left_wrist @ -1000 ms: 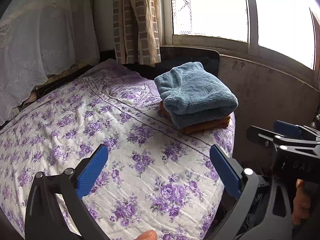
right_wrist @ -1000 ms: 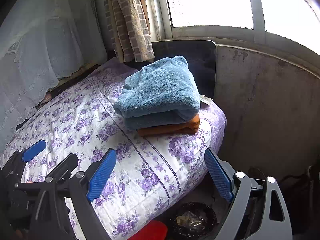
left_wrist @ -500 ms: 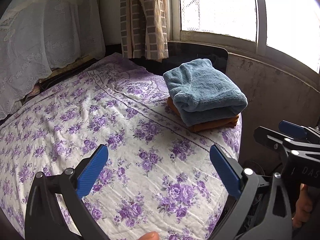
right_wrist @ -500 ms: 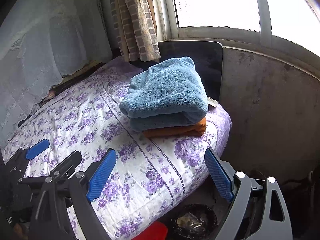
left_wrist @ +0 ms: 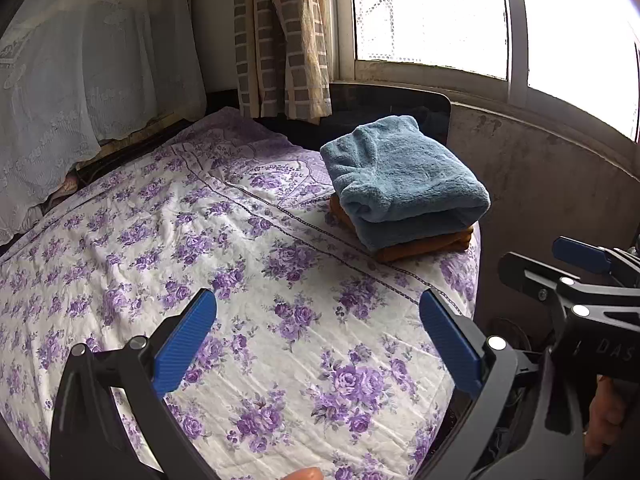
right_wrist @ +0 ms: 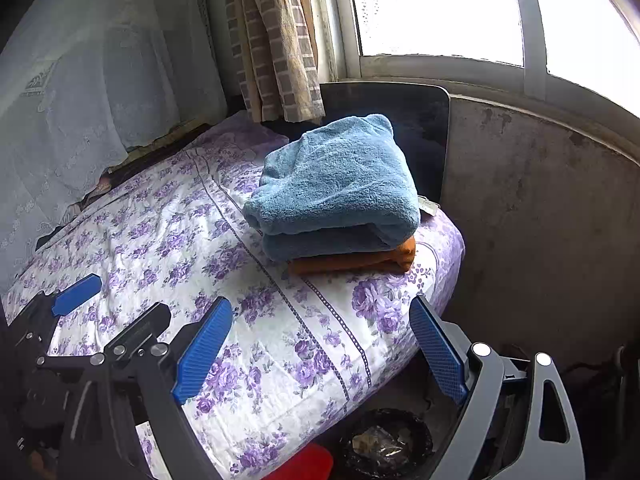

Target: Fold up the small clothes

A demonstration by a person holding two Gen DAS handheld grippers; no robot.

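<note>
Left gripper [left_wrist: 318, 336] and right gripper [right_wrist: 320, 344], both held side by side with blue-padded fingers spread wide, nothing between them; right hand [left_wrist: 606, 414] grips the handle behind its gripper

A fluffy, matt blue towel [right_wrist: 336, 184] lies on smooth orange cloth [right_wrist: 352, 262] at the far right corner of the bed's crinkled cotton floral sheet [left_wrist: 200, 240], beneath a glossy dark board [right_wrist: 416, 128] and rough, stained wall [right_wrist: 540, 208].
</note>
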